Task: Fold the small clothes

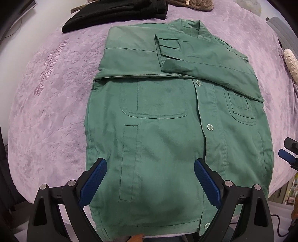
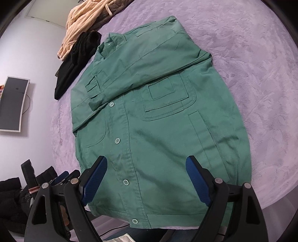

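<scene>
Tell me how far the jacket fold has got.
Done: both sleeves of the green jacket lie folded across its chest on the purple blanket. In hand: nothing; the left claw and right claw hang open above the hem. Left: folding the body itself.

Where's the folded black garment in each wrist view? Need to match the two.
Left wrist: black garment at top left, on the purple cover beyond the green jacket's shoulder.
Right wrist: black garment at upper left, beside the jacket's collar, under a peach blanket.
Shared landmark: the jacket's collar.
</scene>
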The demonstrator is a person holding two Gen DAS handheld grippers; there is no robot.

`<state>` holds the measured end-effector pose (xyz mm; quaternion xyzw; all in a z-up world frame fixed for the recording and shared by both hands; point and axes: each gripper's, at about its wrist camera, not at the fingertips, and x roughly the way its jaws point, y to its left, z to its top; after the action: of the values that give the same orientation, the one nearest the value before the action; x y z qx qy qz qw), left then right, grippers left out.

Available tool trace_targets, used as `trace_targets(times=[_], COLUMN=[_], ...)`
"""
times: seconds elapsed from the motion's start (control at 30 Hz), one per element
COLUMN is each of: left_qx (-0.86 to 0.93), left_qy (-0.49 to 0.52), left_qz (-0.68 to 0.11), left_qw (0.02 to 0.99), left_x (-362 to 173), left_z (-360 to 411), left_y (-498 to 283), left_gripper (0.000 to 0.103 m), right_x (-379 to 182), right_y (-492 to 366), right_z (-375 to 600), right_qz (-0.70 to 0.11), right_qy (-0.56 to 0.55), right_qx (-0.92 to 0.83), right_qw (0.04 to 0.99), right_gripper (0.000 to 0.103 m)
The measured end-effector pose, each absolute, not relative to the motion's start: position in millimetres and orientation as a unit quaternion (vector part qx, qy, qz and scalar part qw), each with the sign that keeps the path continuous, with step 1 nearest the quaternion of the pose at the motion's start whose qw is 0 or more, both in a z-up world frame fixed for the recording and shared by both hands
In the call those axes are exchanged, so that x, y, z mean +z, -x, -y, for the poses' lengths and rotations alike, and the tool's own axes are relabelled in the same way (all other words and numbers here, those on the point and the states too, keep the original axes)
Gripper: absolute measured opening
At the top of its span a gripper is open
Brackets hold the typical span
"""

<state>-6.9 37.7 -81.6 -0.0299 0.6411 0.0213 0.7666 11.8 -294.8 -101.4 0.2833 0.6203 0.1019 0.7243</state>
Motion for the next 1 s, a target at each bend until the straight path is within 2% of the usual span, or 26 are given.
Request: trace_targets(times=[0.3,1.0], left_qx=[0.01,-0.012], left_qy=[0.011,0.037], left_qz=[-0.638,-0.654], left_qw=[0.77,0.755], left_x=[-78,-95], left_z=[-36,-94], left_y=[9,32], left_gripper=[0.095,0.095], right_x=[-99,-102], right_y=[-13,20], right_z=[292,255], right_qz=[-0.621,-0.619], right_qy=[-0.29,-0.284], right_qx=[0.101,0.089], right_qw=[0.721,0.727], right_gripper=[0.089,0.089])
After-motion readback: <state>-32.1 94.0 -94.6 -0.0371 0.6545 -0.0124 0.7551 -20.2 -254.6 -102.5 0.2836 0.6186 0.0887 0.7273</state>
